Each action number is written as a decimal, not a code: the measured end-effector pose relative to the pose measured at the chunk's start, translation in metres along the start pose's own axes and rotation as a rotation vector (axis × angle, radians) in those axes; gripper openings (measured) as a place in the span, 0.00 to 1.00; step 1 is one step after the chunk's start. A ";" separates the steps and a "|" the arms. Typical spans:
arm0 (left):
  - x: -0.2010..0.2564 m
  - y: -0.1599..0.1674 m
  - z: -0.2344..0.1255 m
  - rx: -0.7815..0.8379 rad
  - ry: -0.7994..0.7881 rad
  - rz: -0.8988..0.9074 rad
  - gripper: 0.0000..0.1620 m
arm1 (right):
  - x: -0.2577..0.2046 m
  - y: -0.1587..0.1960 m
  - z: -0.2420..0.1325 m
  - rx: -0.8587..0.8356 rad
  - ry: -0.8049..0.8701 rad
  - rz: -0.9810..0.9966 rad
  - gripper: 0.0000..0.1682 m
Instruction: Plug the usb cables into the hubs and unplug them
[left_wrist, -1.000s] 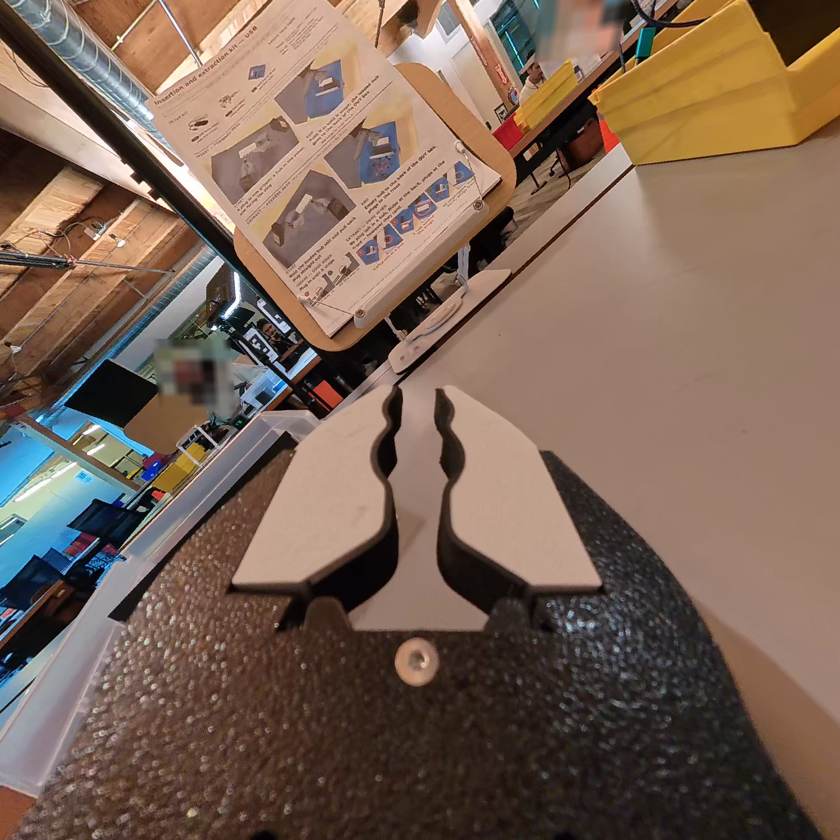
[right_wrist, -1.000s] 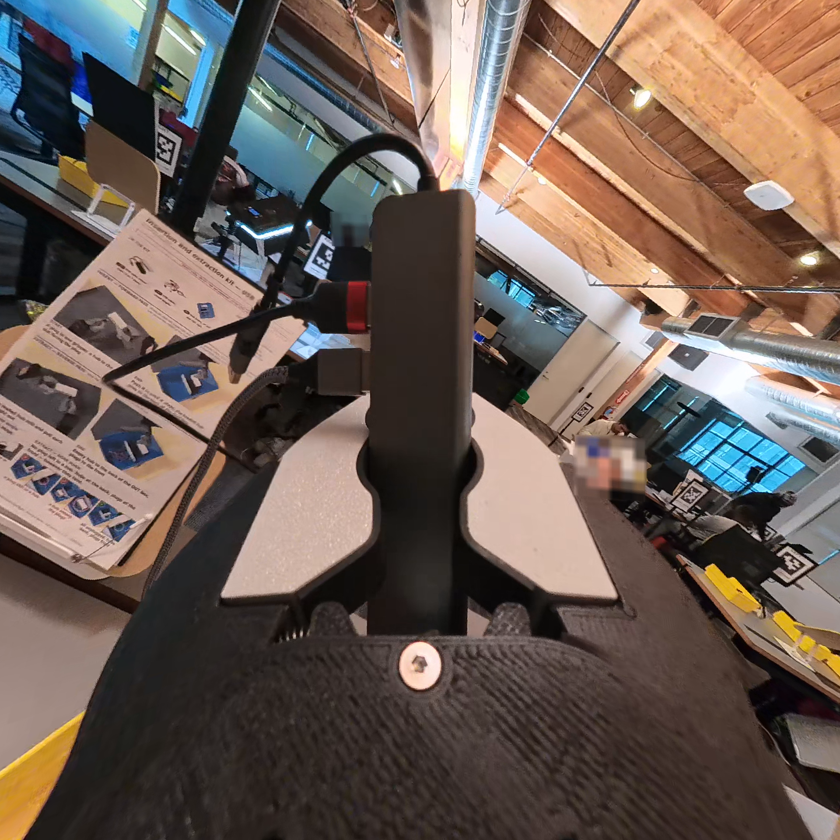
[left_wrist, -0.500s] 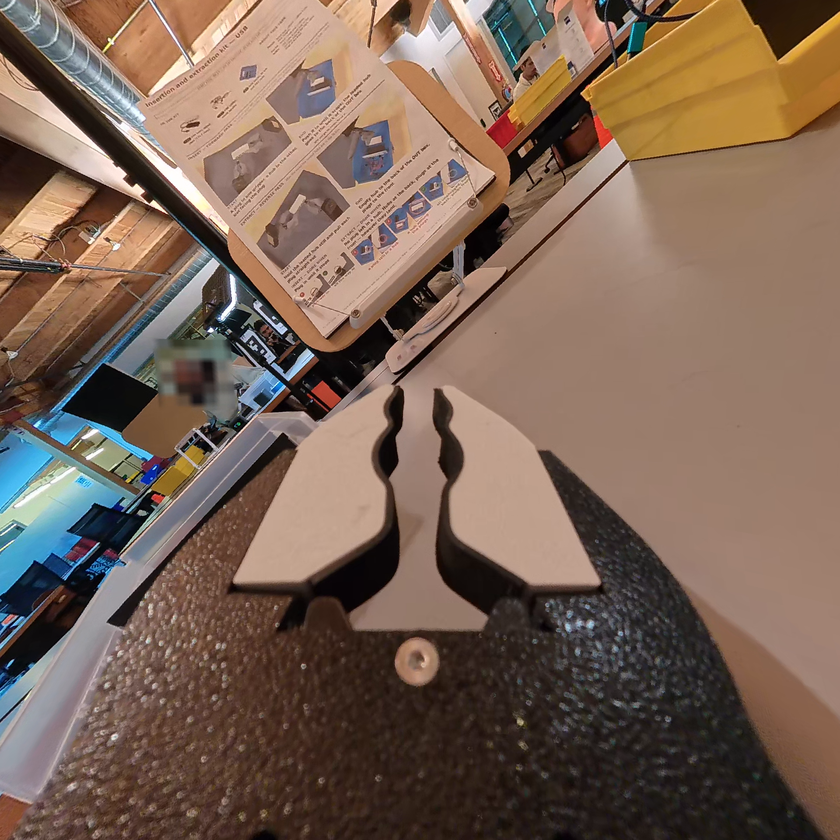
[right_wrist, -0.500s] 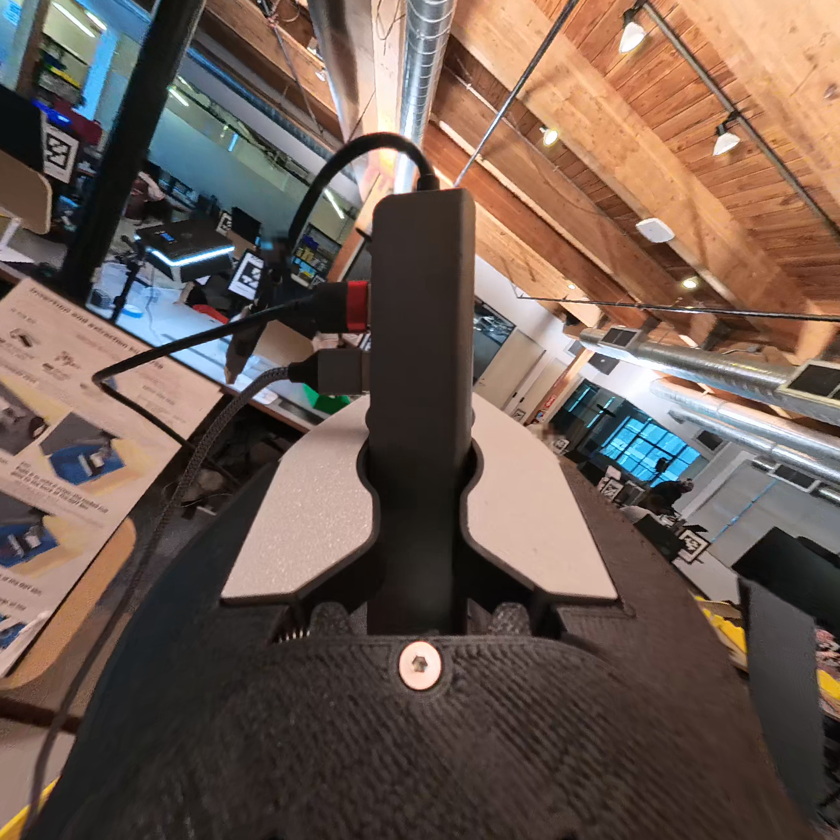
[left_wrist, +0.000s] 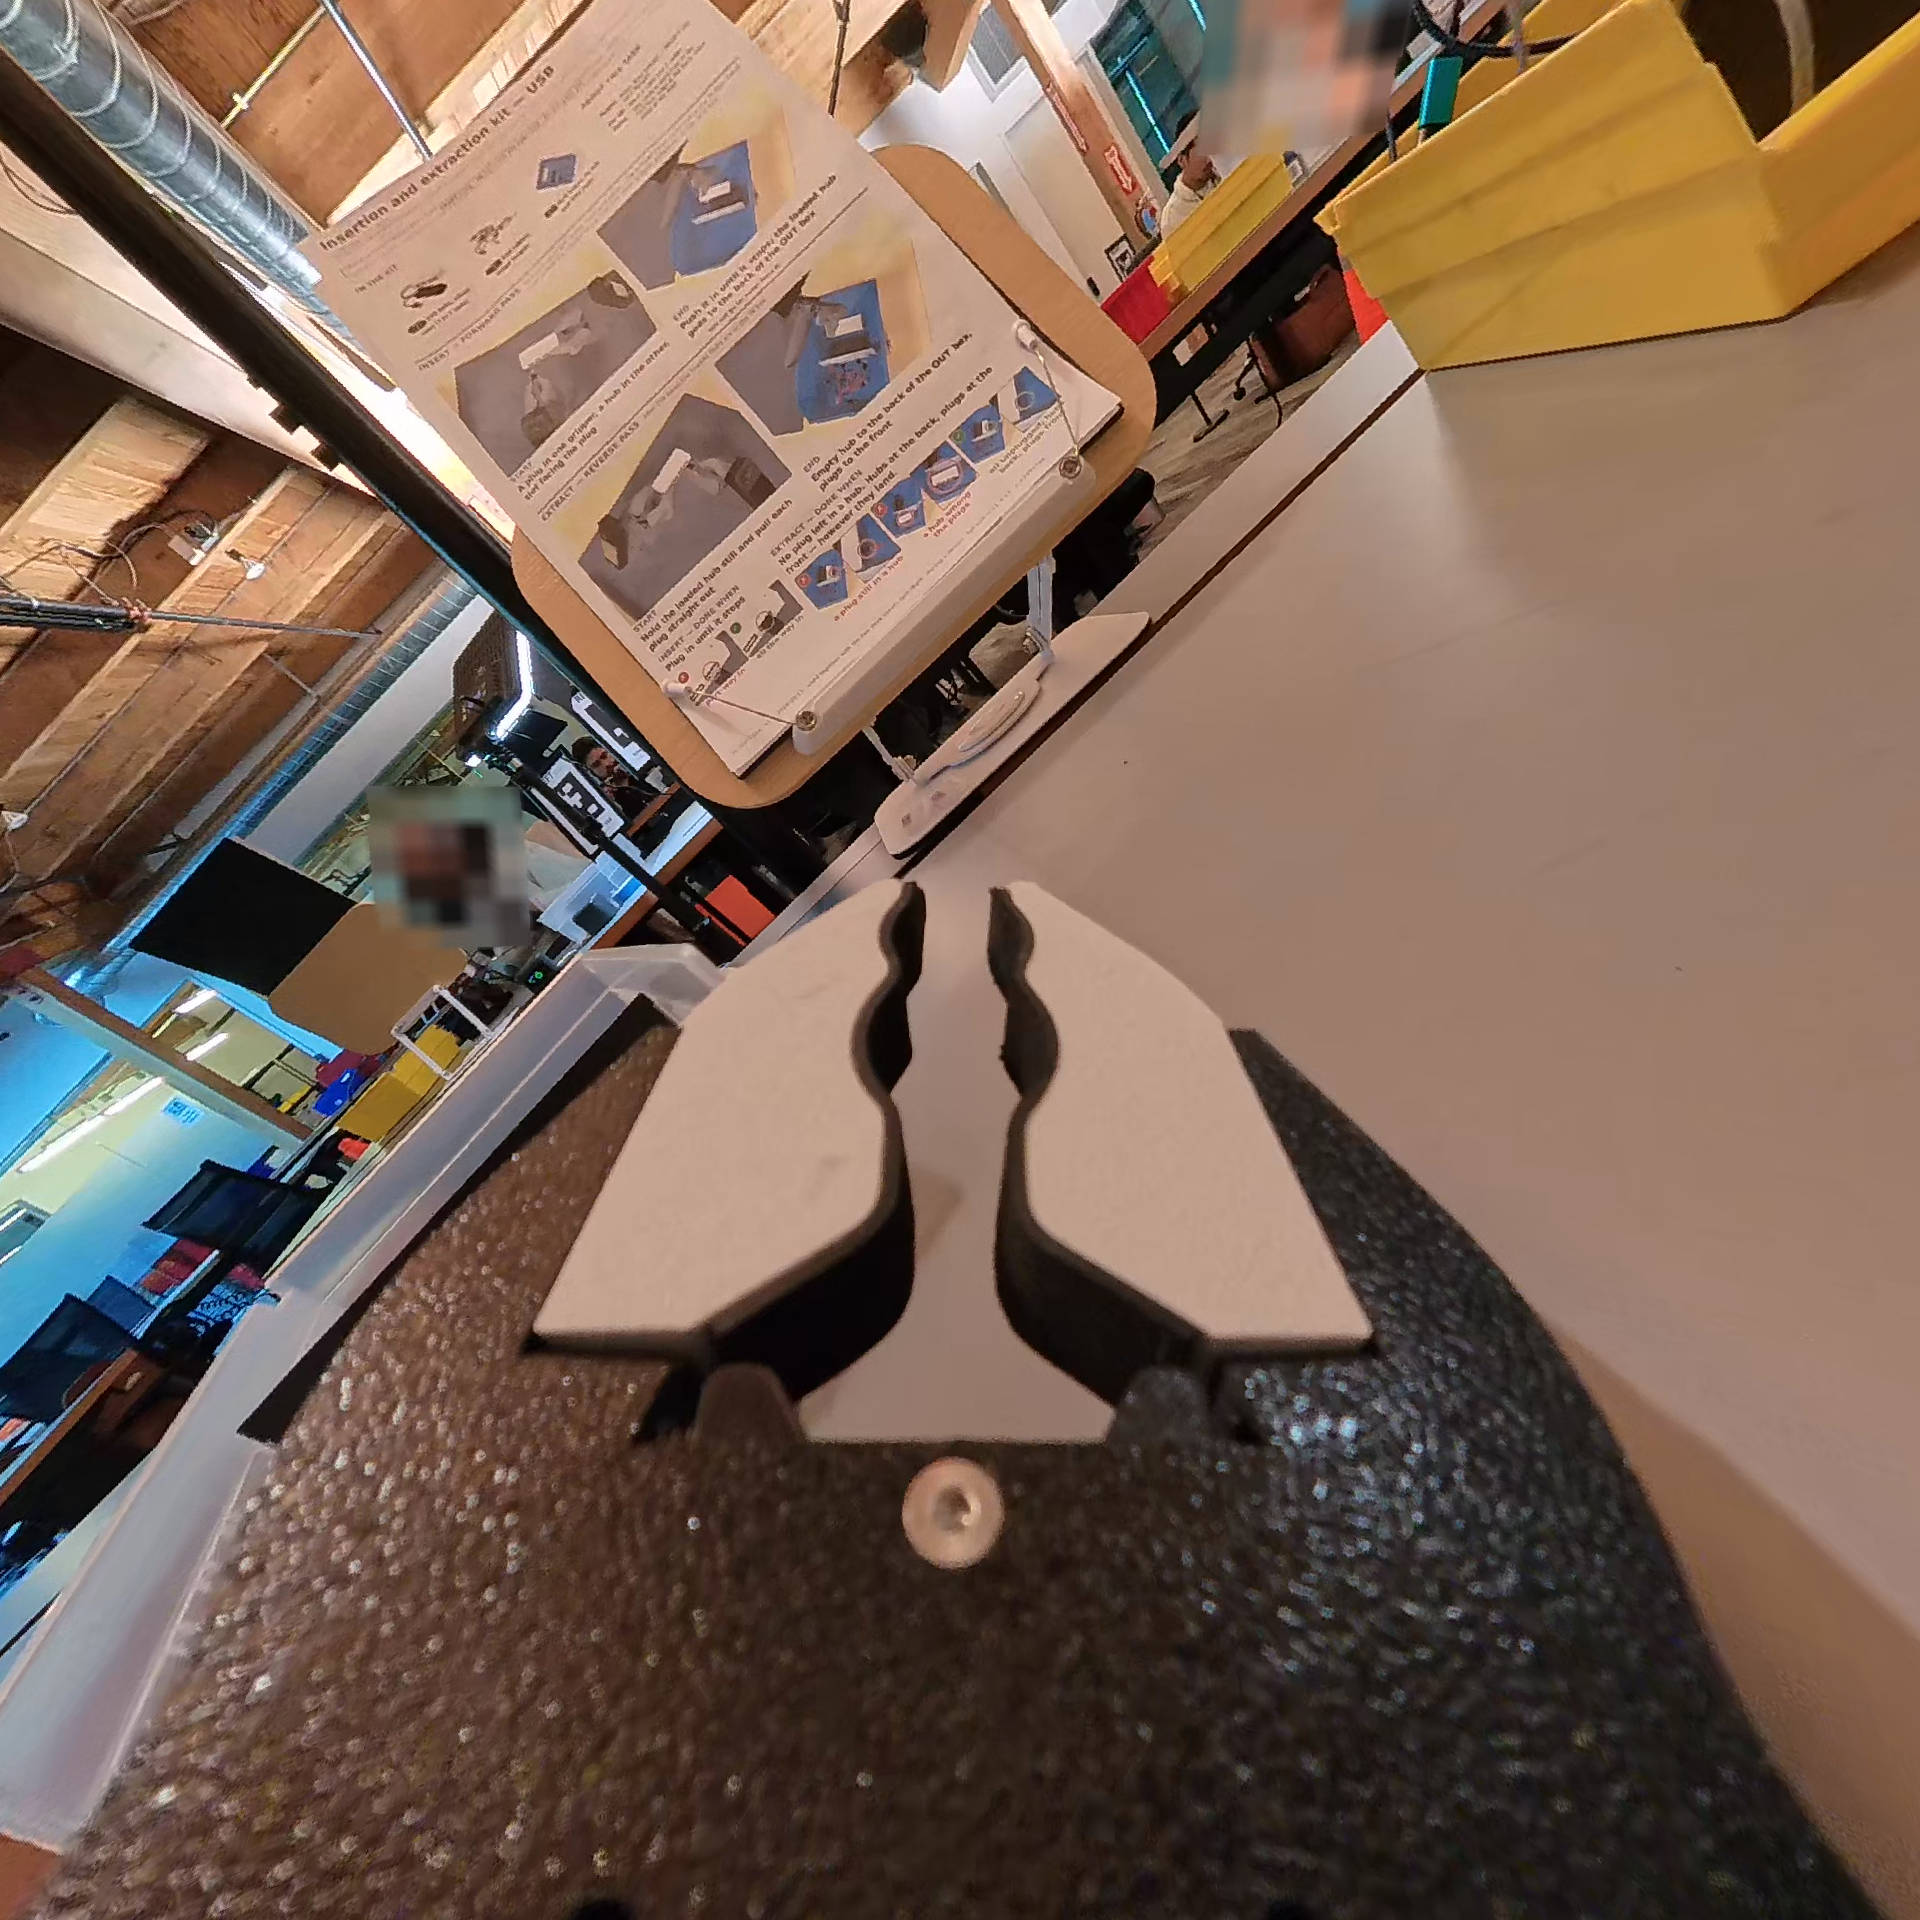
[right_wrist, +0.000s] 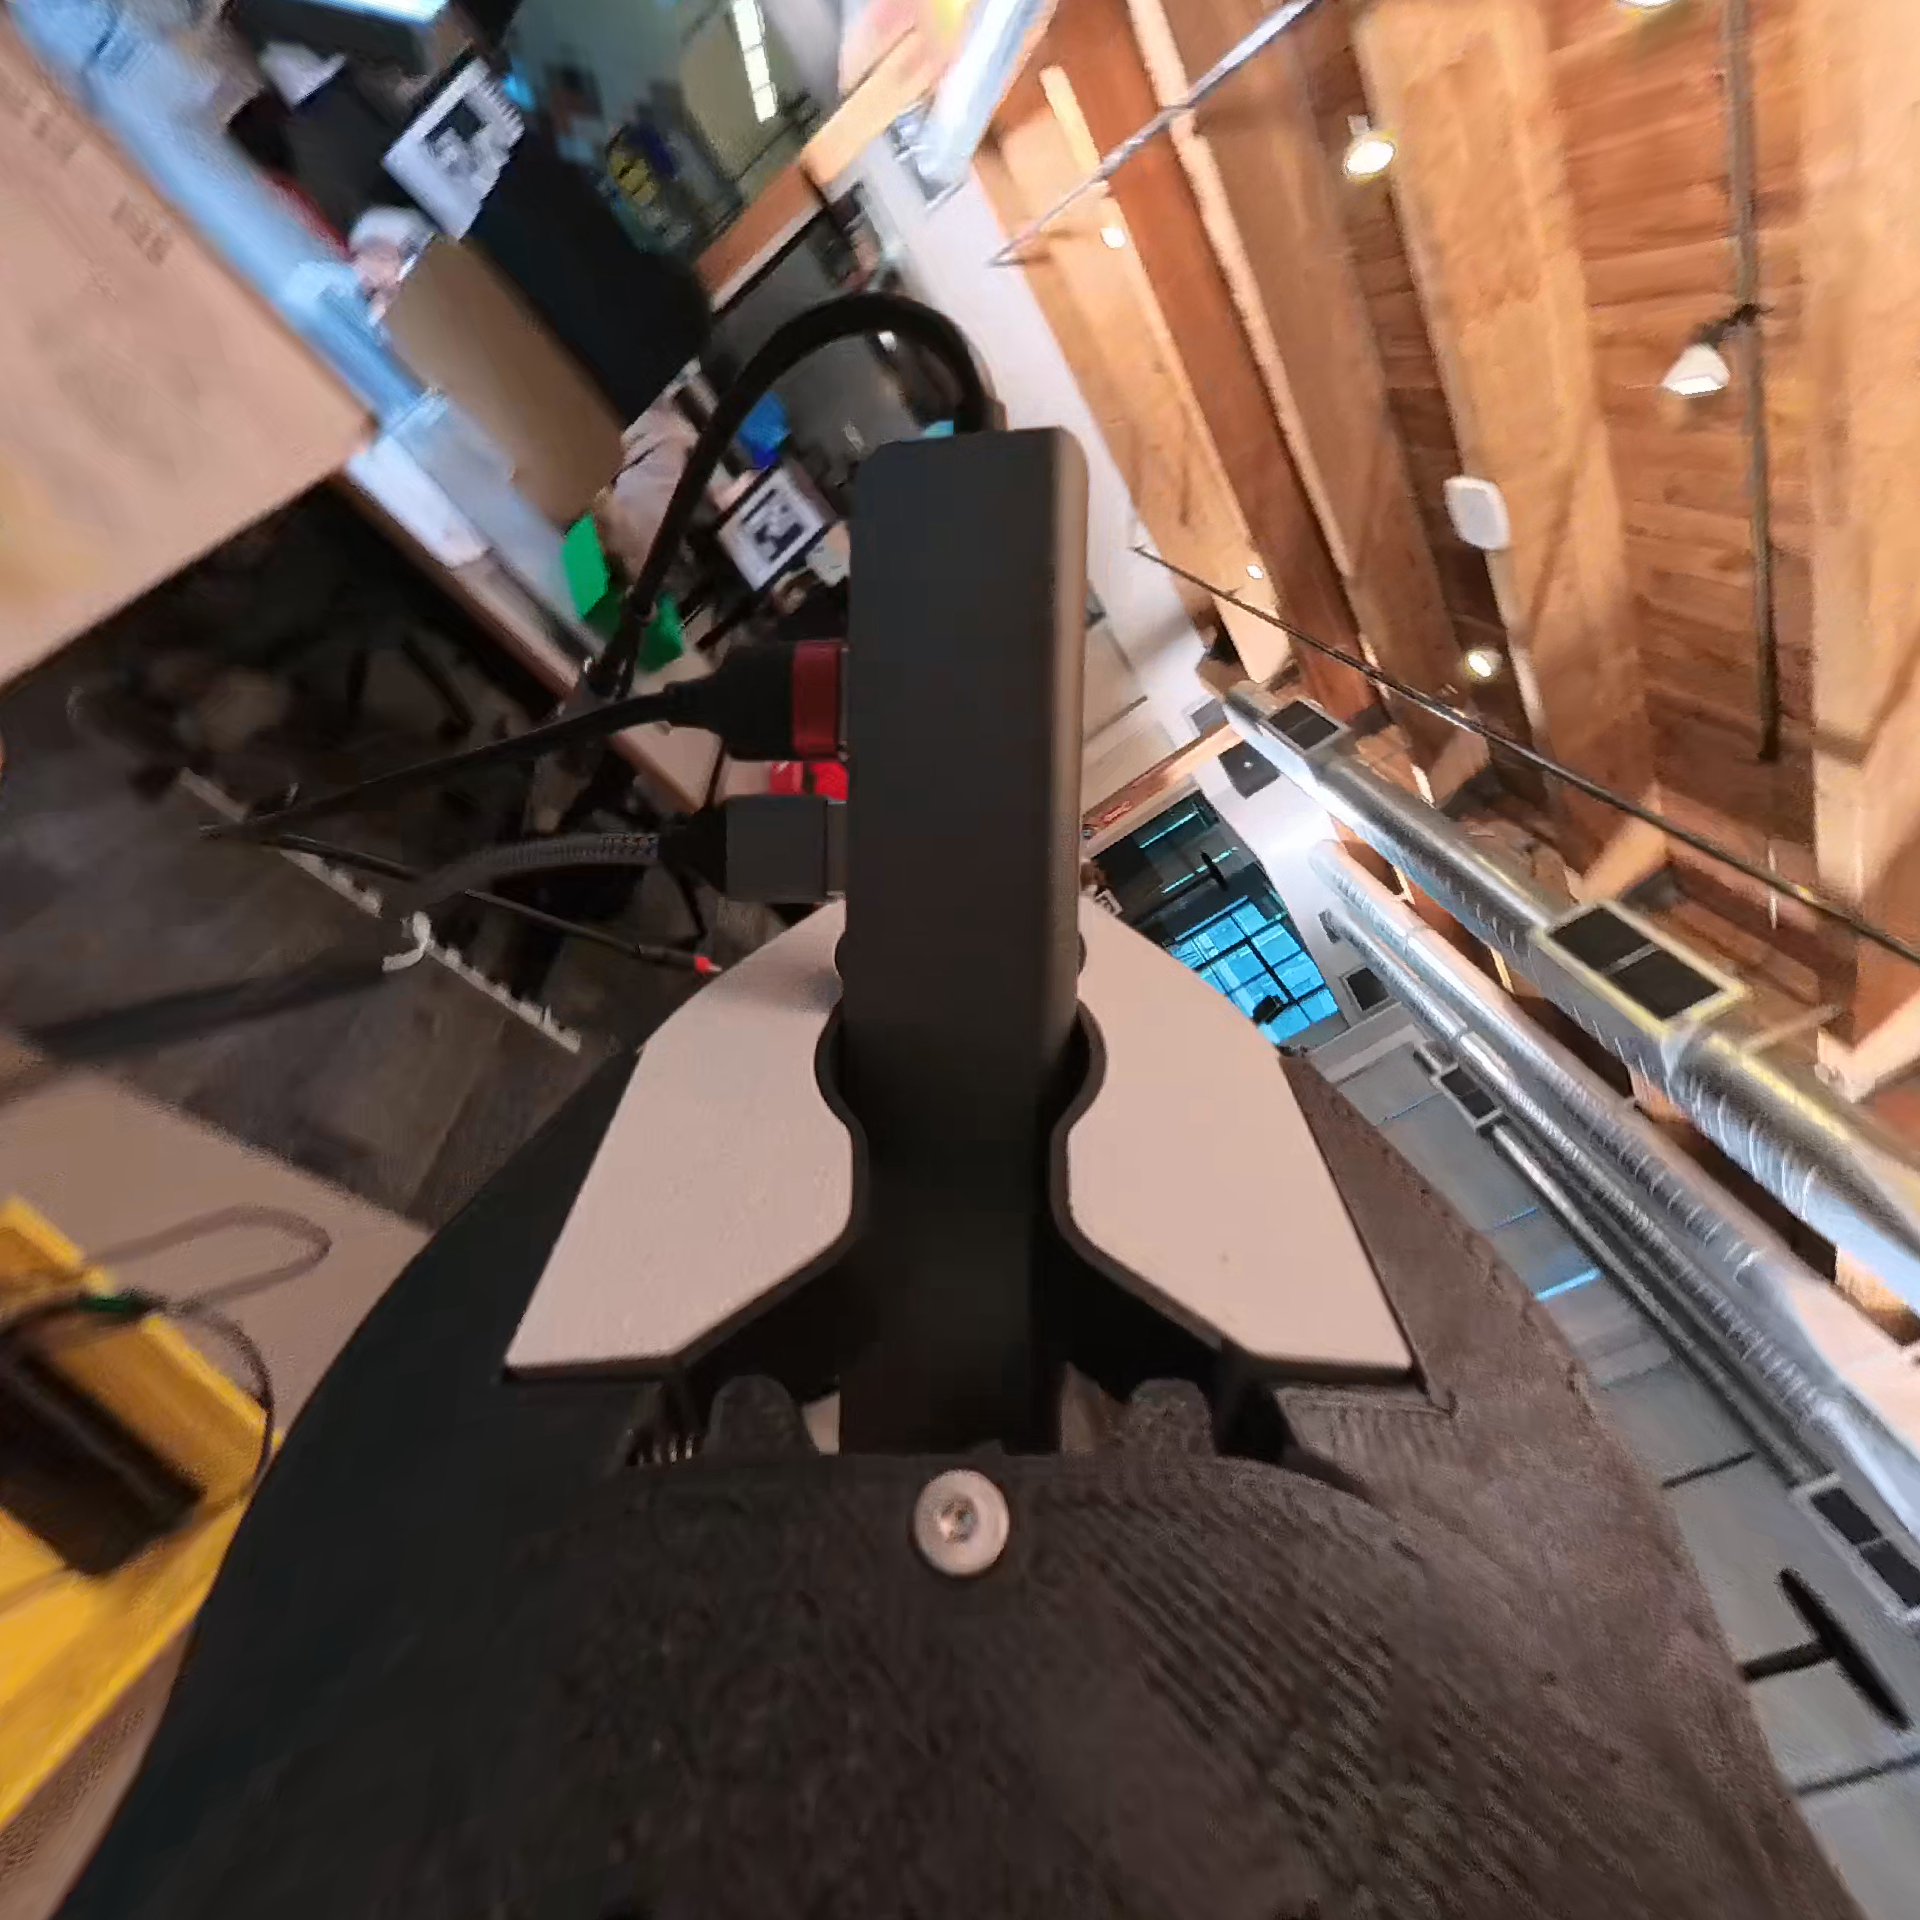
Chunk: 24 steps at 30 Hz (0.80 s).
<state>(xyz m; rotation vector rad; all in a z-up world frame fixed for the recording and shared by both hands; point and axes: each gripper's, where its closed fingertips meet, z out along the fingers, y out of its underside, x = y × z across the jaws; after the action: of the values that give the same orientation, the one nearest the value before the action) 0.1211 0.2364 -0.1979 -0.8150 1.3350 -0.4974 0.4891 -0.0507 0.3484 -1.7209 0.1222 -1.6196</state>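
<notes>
My right gripper (right_wrist: 961, 935) is shut on a black USB hub (right_wrist: 961, 623) and holds it up in the air, end pointing away from me. Two plugs sit in the hub's left side: a black one with a red collar (right_wrist: 800, 696) and, below it, a dark one (right_wrist: 774, 847) on a braided cable (right_wrist: 561, 857). The hub's own black cable (right_wrist: 831, 322) loops from its far end. My left gripper (left_wrist: 954, 904) hangs low over the grey table (left_wrist: 1558, 831). Its fingers stand a narrow gap apart and hold nothing.
An instruction sheet on a wooden stand (left_wrist: 727, 395) stands at the table's far edge. Yellow bins (left_wrist: 1621, 177) sit at the far right, and one shows low left in the right wrist view (right_wrist: 94, 1455). A clear plastic box (left_wrist: 416, 1174) lies left of the left gripper. Left tips to right tips: about 70 cm.
My right gripper has swung and rolled with the hub, so the instruction sheet has left its view and the picture is blurred. The left gripper has barely moved.
</notes>
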 end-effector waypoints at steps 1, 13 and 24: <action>-0.001 0.000 0.000 0.001 -0.002 -0.002 0.07 | -0.027 0.016 -0.002 -0.010 -0.040 -0.052 0.19; 0.001 0.002 0.001 -0.008 -0.001 0.025 0.06 | -0.301 0.220 -0.057 -0.276 -0.499 -0.638 0.20; 0.006 0.002 0.002 -0.013 0.010 0.058 0.05 | -0.417 0.312 -0.059 -0.500 -0.704 -0.905 0.19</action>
<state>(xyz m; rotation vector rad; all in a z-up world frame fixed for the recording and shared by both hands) 0.1235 0.2338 -0.2035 -0.7833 1.3689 -0.4479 0.4862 -0.0717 -0.1754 -2.9073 -0.7501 -1.4839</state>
